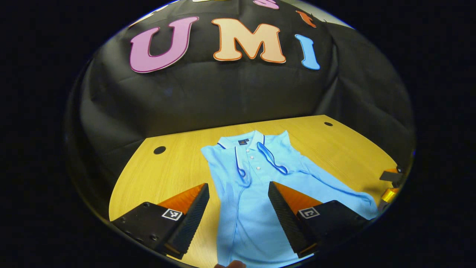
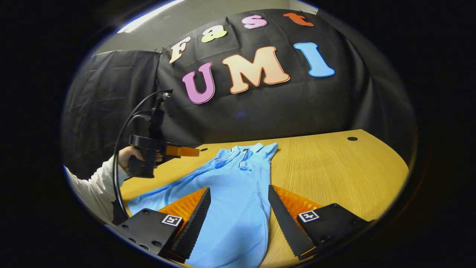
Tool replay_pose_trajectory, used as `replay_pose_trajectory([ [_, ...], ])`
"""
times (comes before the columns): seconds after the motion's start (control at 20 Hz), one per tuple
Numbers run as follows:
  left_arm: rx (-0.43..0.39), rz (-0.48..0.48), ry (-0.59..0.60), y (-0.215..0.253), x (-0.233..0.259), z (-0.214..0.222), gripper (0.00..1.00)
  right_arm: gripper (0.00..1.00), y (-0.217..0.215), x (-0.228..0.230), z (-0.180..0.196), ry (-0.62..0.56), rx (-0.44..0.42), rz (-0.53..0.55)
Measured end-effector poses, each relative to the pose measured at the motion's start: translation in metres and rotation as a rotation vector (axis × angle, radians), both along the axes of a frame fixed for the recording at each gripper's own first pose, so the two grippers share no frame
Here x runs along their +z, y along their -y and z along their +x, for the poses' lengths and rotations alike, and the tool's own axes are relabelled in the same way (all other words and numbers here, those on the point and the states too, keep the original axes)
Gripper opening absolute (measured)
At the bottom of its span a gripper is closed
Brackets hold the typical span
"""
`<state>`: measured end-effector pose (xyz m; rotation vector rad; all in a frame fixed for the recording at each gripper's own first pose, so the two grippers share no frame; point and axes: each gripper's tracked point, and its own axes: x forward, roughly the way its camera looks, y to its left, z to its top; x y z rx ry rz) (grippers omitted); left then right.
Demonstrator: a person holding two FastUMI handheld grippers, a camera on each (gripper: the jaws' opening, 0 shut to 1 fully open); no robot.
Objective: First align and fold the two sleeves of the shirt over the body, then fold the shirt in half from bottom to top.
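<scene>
A light blue polo shirt (image 1: pixel 245 223) lies flat on the wooden table (image 1: pixel 174 167), collar (image 1: pixel 241 141) at the far end. Both dark-trimmed sleeve cuffs (image 1: pixel 273 160) lie folded in over the chest, beside the button placket. My left gripper (image 1: pixel 238 186) hovers open above the shirt's lower body, holding nothing. The right gripper (image 1: pixel 390 182) shows at the table's right edge, near the shirt's lower corner (image 1: pixel 360 203). In the right gripper view, my right gripper (image 2: pixel 238 189) is open over the shirt (image 2: pixel 238 223). A hand holds the left gripper (image 2: pixel 163 150) in the air at the left.
Round cable holes (image 1: pixel 159 150) (image 1: pixel 328 124) sit near the table's far corners. Bare wood (image 2: pixel 334 167) stretches to the right of the shirt. A white sleeve (image 2: pixel 93 186) and a black cable (image 2: pixel 122 130) hang at the left. The black booth wall rises behind the table.
</scene>
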<state>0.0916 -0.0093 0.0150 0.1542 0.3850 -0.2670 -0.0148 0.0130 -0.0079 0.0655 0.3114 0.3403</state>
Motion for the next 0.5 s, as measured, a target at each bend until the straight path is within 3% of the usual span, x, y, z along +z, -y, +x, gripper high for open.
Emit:
replay_pose_trajectory([
  [0.3, 0.026, -0.012, 0.004, -0.027, -0.022, -0.111, 0.96, 0.97, 0.0, -0.012, -0.046, -0.028, 0.018, -0.07],
  [0.5, 0.092, -0.045, 0.018, -0.041, -0.038, -0.163, 0.96, 0.97, 0.002, -0.027, -0.076, -0.049, 0.023, -0.098],
])
